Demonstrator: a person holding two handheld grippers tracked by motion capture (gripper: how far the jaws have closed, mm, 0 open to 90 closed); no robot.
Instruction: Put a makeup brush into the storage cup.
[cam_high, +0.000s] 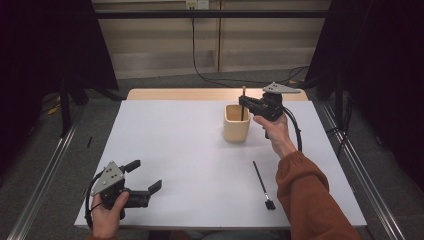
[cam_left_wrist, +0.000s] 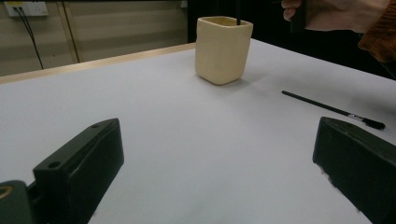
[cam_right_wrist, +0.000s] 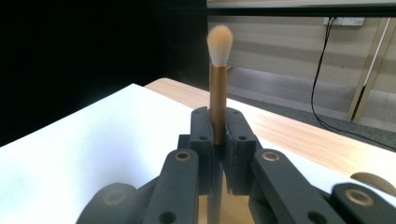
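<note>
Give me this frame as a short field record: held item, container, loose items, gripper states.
held item: makeup brush, upright, bristles up
held by: right gripper, jaws shut on its handle
container: cream cup, brush handle lowered into it
loose item: black brush lying flat on the white table, near the person's right sleeve
left gripper: jaws open, nothing between them, low over the near-left table

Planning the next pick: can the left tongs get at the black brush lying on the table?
Probably yes: the left tongs are open and empty, and bare table lies between them and the black brush.
</note>
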